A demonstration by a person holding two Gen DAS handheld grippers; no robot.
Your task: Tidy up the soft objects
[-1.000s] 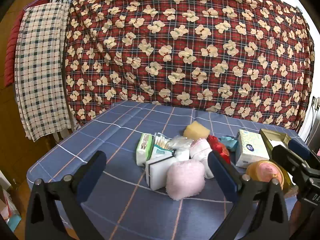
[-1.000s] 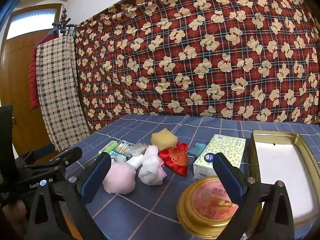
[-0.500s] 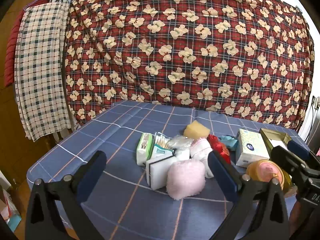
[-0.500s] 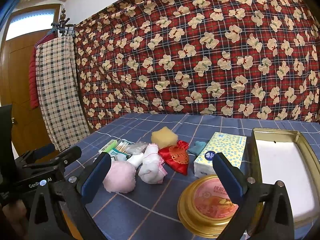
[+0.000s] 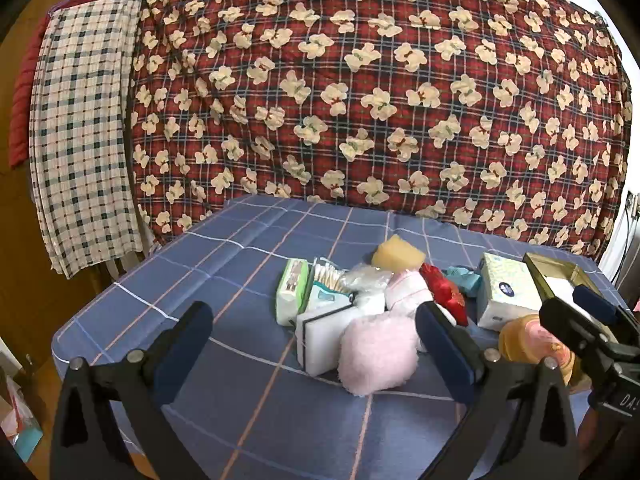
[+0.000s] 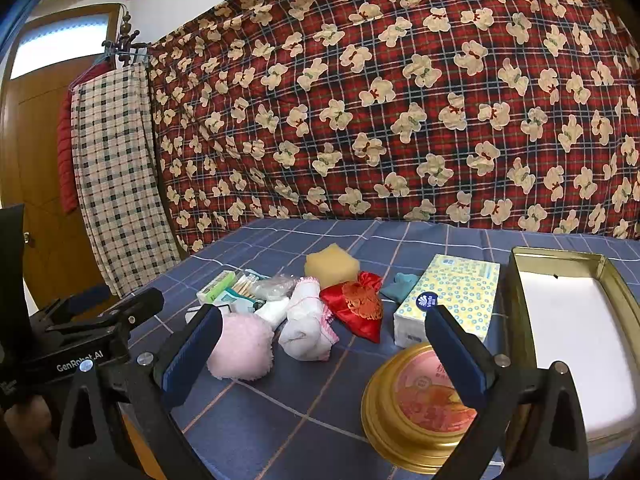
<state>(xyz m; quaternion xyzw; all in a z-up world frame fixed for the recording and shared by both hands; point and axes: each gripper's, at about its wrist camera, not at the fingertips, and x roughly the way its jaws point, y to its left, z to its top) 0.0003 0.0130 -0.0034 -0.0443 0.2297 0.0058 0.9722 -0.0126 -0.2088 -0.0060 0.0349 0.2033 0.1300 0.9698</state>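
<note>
The left claw [image 5: 318,344] is held level, its two blue-padded fingers [image 5: 184,344] spread wide apart with nothing between them. The right claw [image 6: 320,350] is likewise gaping, its pads [image 6: 454,350] well apart and empty. In the left wrist view the right claw sits at about 4 o'clock; in the right wrist view the left claw sits at about 8 o'clock. Neither touches the other.

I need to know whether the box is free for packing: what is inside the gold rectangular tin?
The gold rectangular tin holds nothing visible: only a bare white bottom with one tiny dark speck near the far wall. Its near end is hidden behind the right tool's finger.
</note>
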